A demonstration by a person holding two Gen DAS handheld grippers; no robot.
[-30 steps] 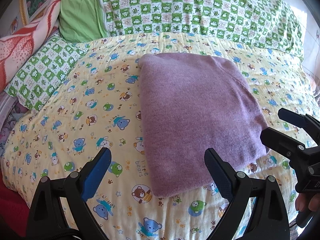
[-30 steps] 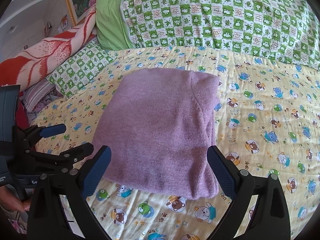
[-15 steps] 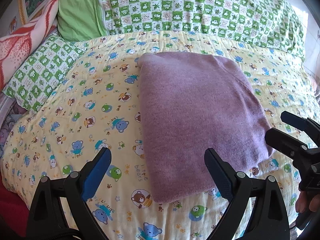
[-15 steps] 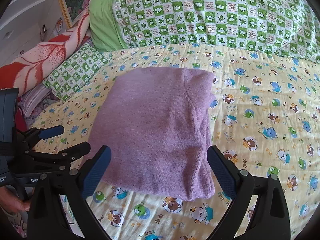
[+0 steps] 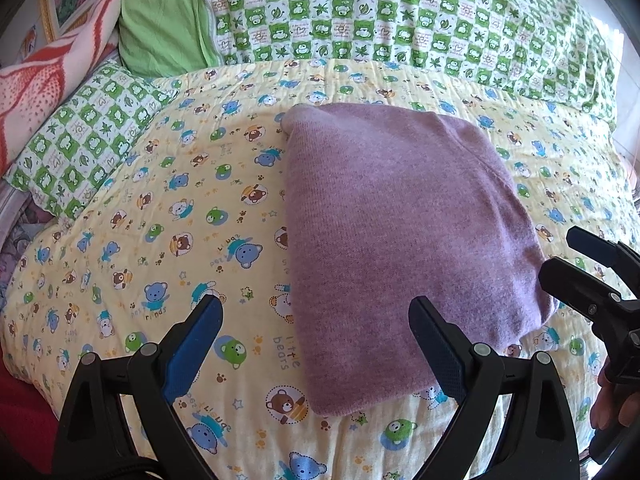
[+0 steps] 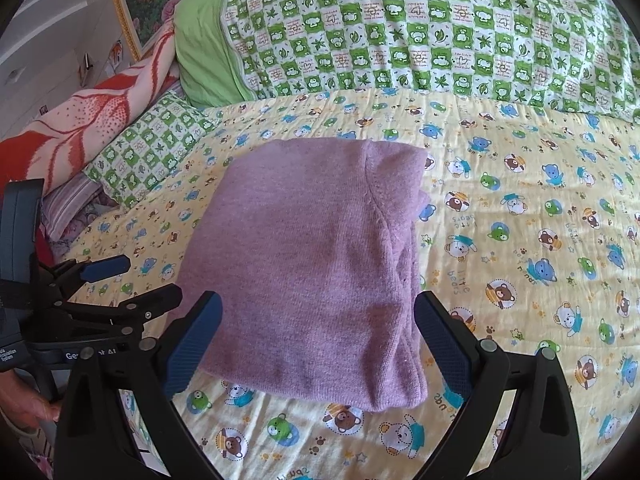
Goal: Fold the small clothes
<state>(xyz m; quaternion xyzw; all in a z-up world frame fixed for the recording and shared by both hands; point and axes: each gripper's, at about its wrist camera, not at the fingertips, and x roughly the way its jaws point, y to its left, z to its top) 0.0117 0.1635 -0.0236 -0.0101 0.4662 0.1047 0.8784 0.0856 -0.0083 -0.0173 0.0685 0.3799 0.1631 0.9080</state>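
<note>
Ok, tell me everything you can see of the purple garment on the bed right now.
The purple garment is a soft, fine-ribbed knit in heathered lilac, folded into a compact, roughly rectangular bundle. A curved seam runs down its top layer near the right side, where stacked layer edges show. It lies flat on the yellow bear-print sheet, in front of the green checked pillow. Nothing grips it: the left hand-held gripper and right hand-held gripper are both open at its near edge; whether they touch it cannot be told.
</note>
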